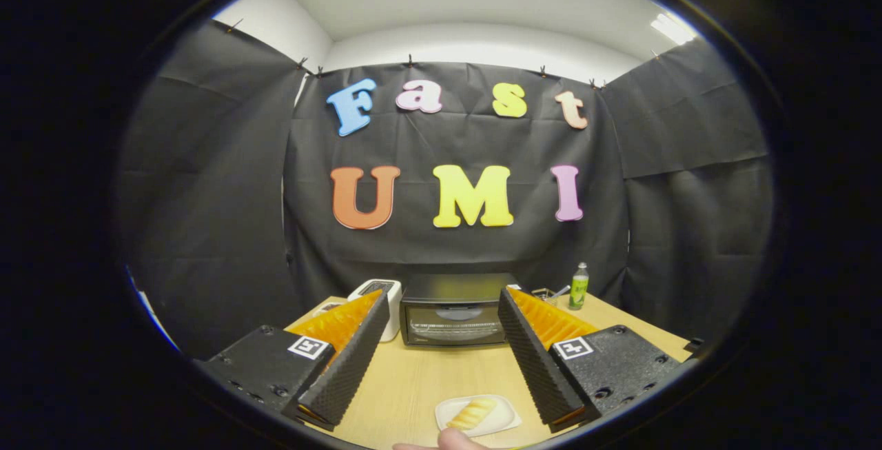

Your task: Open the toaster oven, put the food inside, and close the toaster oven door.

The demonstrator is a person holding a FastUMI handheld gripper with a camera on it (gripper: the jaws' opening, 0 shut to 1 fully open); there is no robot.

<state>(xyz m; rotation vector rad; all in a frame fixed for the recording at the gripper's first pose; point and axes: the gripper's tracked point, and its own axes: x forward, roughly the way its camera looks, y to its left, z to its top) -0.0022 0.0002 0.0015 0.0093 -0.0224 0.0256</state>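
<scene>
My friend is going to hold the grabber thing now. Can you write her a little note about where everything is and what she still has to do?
Tool: fingers open and apart, holding nothing, raised over the near part of the table.
Toaster oven: at the far side of the table, beyond the fingers, door shut.
Food: a bread-like piece on a small white plate, low between the fingers, close to the holder. A fingertip shows just below the plate.
Also there: a white toaster left of the oven, a green bottle to its right.
Done: nothing yet.
Left: open the door, put the food in, close the door.

Tongs (441,298) with ribbed fingers (344,367), square tags (one per screwed block)
</scene>
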